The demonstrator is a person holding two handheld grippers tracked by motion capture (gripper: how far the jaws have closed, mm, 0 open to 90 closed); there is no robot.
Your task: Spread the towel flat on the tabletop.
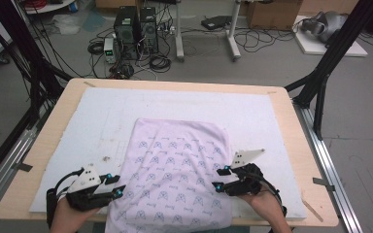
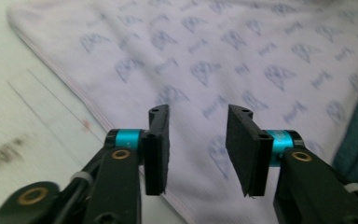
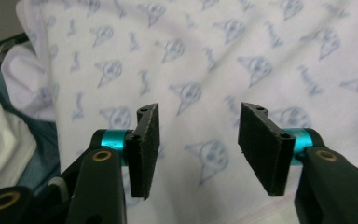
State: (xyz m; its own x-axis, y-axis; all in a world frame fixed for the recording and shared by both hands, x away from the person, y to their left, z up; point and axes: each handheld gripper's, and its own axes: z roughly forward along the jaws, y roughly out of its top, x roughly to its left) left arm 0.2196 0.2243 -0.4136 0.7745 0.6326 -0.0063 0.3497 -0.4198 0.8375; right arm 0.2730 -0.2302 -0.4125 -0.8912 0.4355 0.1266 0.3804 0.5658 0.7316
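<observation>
The printed cloth (image 1: 175,174) lies flat on the desk (image 1: 43,160), its near edge hanging over the front. The left gripper (image 1: 119,187) and right gripper (image 1: 219,178) hover at its sides, jaws apart, gripping nothing. Folding looks barely begun.

The patterned cloth (image 1: 175,174) runs off the high view's bottom edge, its print blurred in both gripper views.

The small blue writing printed beside the emblems on the cloth (image 1: 175,170) is too blurred to read.
</observation>
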